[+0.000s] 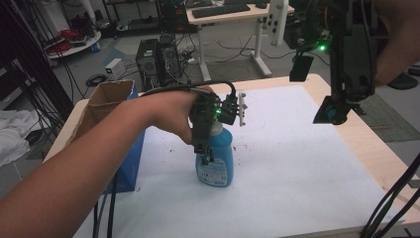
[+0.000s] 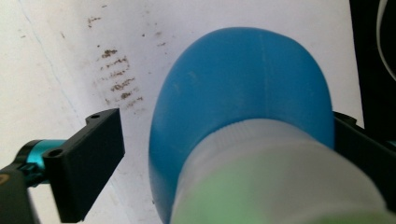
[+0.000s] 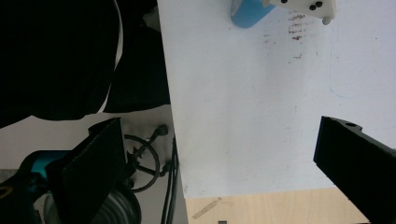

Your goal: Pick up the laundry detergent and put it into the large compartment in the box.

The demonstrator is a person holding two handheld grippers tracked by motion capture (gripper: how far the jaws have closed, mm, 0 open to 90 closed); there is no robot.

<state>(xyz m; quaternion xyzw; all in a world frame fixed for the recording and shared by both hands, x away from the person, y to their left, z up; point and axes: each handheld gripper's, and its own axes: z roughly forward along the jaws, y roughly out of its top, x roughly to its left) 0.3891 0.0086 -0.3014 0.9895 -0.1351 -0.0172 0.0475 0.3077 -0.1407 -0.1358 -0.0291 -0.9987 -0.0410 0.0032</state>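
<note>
Person's arm: it comes in closest to me and reaches out to the blue bottle [image 1: 215, 161] in the middle of the white sheet [image 1: 297, 163].
Blue bottle: it stands upright on the sheet. It has a whitish cap [image 2: 280, 172] and a label on its front.
Left gripper [image 1: 204, 148]: it comes down over the top of the bottle. Its jaws are spread, one on each side of the bottle. In the left gripper view one jaw stands clear of the bottle. The other sits right by the bottle's far side, and I cannot tell if it touches.
Right gripper [image 1: 337, 111]: it is held up in the air, well to the right of the bottle. Its jaws are spread wide with nothing between them.
Cardboard box [image 1: 106, 106]: it stands open, to the left of the bottle, near the table edge.
Dark crumbs [image 2: 116, 77]: they lie on the sheet just beside the bottle.
Done, I think: the left gripper is in place around the bottle.
Left to do, I think: squeeze the jaws on the bottle and lift it. The bottle is not held yet.
</note>
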